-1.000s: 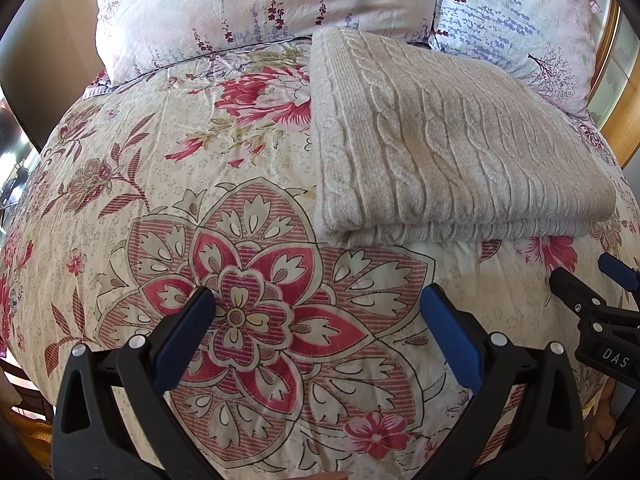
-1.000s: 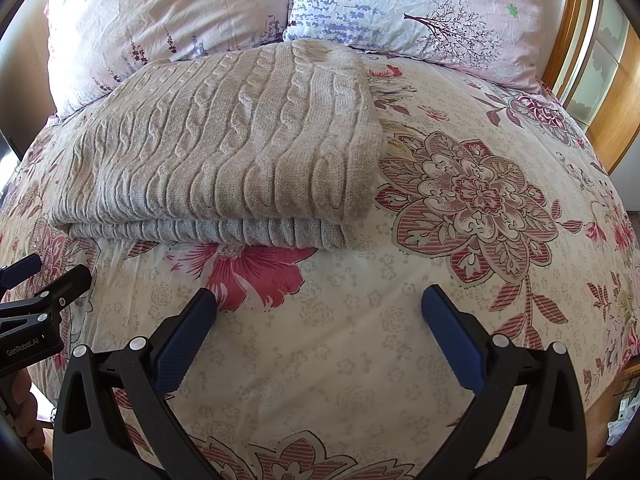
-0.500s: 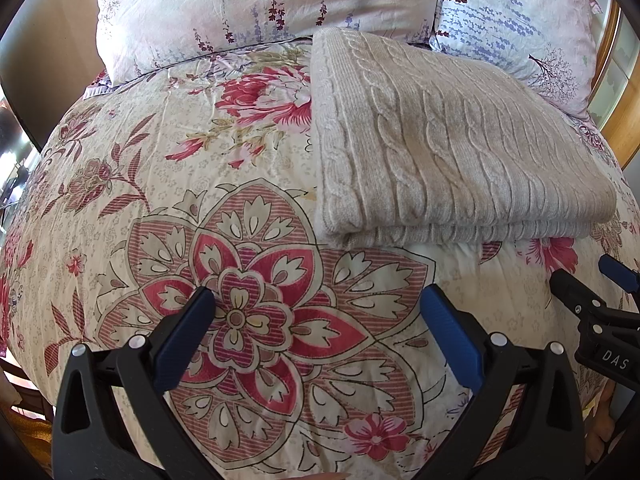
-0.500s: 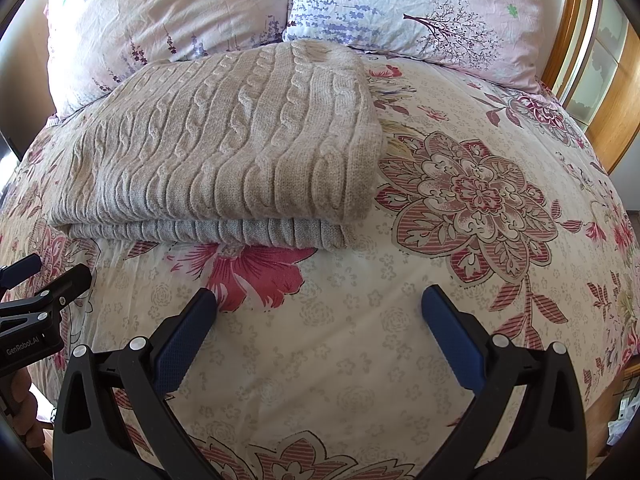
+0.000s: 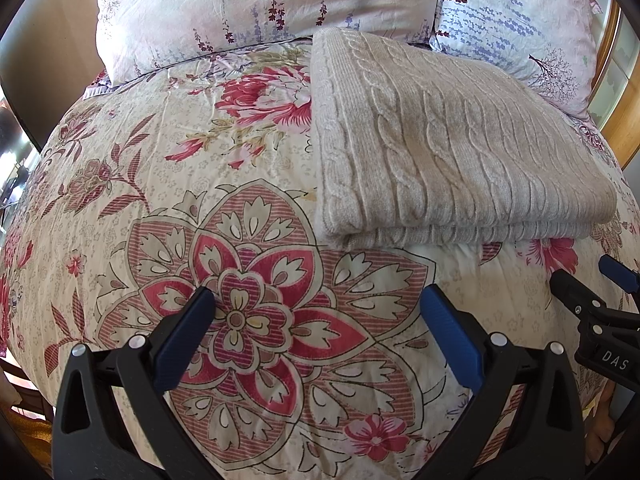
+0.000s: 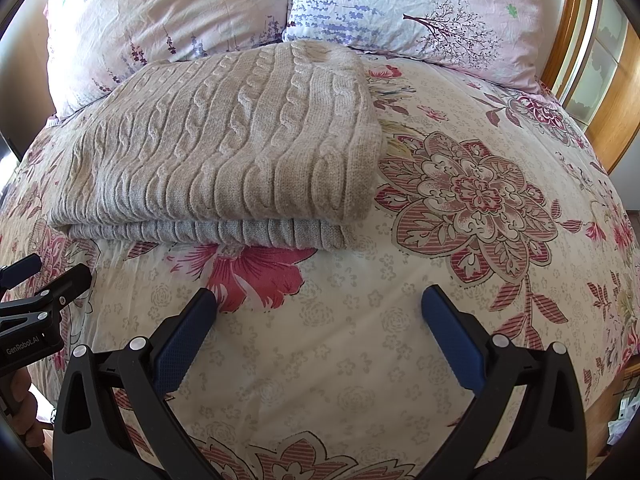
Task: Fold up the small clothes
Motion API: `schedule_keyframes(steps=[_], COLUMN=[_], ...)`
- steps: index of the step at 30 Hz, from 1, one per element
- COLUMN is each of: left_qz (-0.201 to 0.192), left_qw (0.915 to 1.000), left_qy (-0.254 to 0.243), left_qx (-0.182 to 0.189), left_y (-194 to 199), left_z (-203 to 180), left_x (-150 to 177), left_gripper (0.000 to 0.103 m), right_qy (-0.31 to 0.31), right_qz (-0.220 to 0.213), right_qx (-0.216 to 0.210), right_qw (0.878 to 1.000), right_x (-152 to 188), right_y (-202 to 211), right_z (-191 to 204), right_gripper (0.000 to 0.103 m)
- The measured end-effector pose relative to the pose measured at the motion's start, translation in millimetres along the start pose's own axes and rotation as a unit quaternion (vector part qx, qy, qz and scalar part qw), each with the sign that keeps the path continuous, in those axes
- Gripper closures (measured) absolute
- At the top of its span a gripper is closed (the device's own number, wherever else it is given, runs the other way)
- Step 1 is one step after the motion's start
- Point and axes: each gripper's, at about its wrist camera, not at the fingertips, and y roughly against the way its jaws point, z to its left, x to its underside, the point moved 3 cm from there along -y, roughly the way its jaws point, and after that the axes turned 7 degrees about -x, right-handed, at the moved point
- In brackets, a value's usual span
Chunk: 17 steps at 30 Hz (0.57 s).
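Blue pads: we are seeing the left gripper (image 5: pixel 316 304) with its blue-padded fingers (image 5: pixel 188 336) spreading wide apart, pinching nothing.
Left gripper position: it is hovering over the big red medallion flower printed on the bedspread (image 5: pixel 168 184), near edge of the bed.
Right gripper: we are watching the right gripper (image 6: pixel 318 304) holding its fingers (image 6: pixel 448 336) equally far apart, with nothing between them.
Right gripper position: it is hanging above a pale patch of bedspread, just near of a pink printed bloom.
Neighbouring tool: each view is catching the other gripper at its edge, low on the right of the left view and low on the left of the right view.
Sweater: the beige cable-knit sweater (image 5: pixel 448 148) is lying folded in a thick rectangle on the bedspread, its layered edge facing us.
Sweater relative to tools: it is sitting beyond both grippers, far-right of the left one and far-left of the right one, touching neither.
Pillows: a pink floral pillow (image 5: pixel 260 12) and a lavender-print pillow (image 6: pixel 420 12) are leaning at the far end, just behind the sweater.
Frame: a wooden bed frame (image 6: pixel 616 96) is showing at the far right.
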Motion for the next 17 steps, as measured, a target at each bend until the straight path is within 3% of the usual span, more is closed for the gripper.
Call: schedule_keyframes(steps=[17], left_qz=[0.000], left_qw=[1.0000], left_qy=[0.001], left_qx=[0.000], left_y=[-0.4], left_z=[-0.7], left_x=[-1.3], left_gripper=[0.002], right_qy=[0.000], right_qz=[0.000], right_qx=[0.000], right_qw=[1.000], right_x=[-0.1], right_y=[-0.2], right_z=[0.0], right_gripper=[0.001])
